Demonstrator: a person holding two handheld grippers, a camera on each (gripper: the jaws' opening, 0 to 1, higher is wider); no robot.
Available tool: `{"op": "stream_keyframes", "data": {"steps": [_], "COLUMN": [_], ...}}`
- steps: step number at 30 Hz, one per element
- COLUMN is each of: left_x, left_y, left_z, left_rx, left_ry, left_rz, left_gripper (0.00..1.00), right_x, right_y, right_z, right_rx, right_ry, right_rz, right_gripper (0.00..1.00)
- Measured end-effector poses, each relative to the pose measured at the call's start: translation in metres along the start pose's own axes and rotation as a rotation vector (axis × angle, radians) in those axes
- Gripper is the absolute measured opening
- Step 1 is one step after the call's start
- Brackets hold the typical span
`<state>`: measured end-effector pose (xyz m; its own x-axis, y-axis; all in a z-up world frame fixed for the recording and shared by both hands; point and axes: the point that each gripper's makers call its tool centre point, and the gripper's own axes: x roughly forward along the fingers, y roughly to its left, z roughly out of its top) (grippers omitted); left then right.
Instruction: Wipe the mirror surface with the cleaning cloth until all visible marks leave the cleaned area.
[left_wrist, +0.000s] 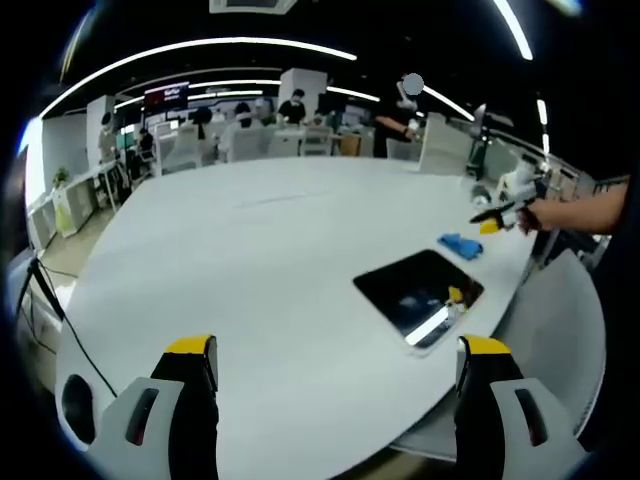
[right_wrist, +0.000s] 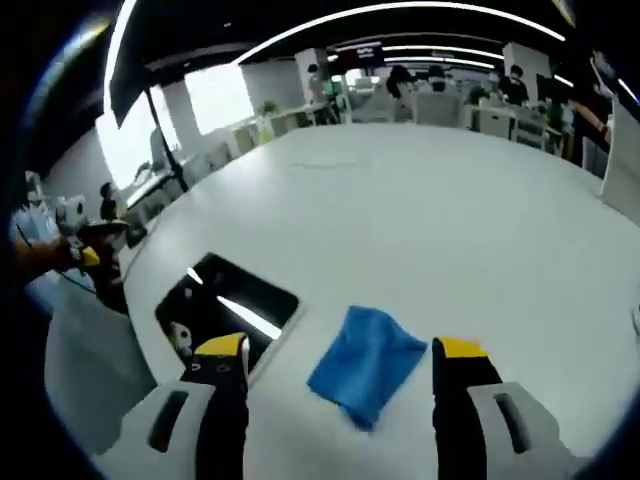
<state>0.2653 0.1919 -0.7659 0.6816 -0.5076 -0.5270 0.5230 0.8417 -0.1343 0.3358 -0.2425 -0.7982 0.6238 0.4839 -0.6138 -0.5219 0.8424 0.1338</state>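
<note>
Presently, findings as follows.

Cloth: the blue cleaning cloth (right_wrist: 366, 364) lies crumpled on the white surface (right_wrist: 450, 230), just beside the mirror and between the jaws of the right tongs in the right gripper view. No contact with it can be confirmed.

Mirror: a dark rectangular mirror (left_wrist: 418, 294) lies flat near the edge of the surface, reflecting a ceiling light strip. Marks on the glass cannot be judged from here.

Right tongs: the right tongs (right_wrist: 337, 355) are spread wide and empty, poised above the cloth.

Left tongs: the left tongs (left_wrist: 337, 358) are likewise parted and hold nothing, well apart from the mirror, over bare surface.

Stage: judged to be the pick-up of the cloth; wiping not yet begun.

Risk, grasp: the cloth is bunched and soft, so closing on a single loose fold may lift a corner and drag the rest, giving a poor wiping pad.

Risk, mirror: it sits close to the edge with nothing bracing it. A firm sideways wipe could slide it toward the drop; steadying with the left tongs would seem prudent.

Risk, glass: hard jaw tips touching the mirror past the cloth could scratch it or leave new marks.

Background: people seated at desks far behind.
</note>
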Motion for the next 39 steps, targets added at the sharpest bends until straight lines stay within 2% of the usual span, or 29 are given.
{"op": "stream_keyframes", "data": {"steps": [2,3,7,9,12,19,23,25,27,39], "left_x": [0.001,0.001,0.003,0.002,0.001,-0.001,-0.005,-0.007,-0.008,-0.011], "left_y": [0.0,0.001,0.004,0.004,0.004,0.003,0.004,0.007,0.008,0.005], "left_z": [-0.001,0.0,0.003,0.003,0.002,0.003,0.005,0.002,0.0,-0.002], "left_rx": [0.007,0.007,0.009,0.013,0.003,0.004,0.017,0.005,-0.001,-0.003], "left_ry": [0.007,0.006,-0.001,0.0,0.002,-0.002,-0.009,0.006,0.023,0.023], "left_rz": [-0.001,0.0,0.001,-0.001,-0.006,-0.016,-0.004,0.008,0.016,0.021], "left_gripper": [1.0,1.0,1.0,1.0,1.0,1.0,1.0,1.0,1.0,1.0], "right_x": [-0.013,-0.018,-0.041,-0.048,-0.056,-0.057,-0.055,-0.053,-0.053,-0.055], "right_y": [0.004,0.009,0.018,0.022,0.028,0.023,0.019,0.021,0.021,0.019], "right_z": [-0.004,-0.004,-0.023,-0.025,-0.032,-0.036,-0.037,-0.039,-0.038,-0.034], "right_rx": [-0.018,-0.031,-0.035,-0.057,-0.083,-0.086,-0.08,-0.102,-0.106,-0.083], "right_ry": [-0.031,-0.047,-0.031,-0.052,-0.049,-0.039,-0.024,-0.017,-0.02,-0.04], "right_rz": [0.022,0.048,0.054,0.058,0.059,0.051,0.032,0.032,0.033,0.025], "right_gripper": [1.0,1.0,1.0,1.0,1.0,1.0,1.0,1.0,1.0,1.0]}}
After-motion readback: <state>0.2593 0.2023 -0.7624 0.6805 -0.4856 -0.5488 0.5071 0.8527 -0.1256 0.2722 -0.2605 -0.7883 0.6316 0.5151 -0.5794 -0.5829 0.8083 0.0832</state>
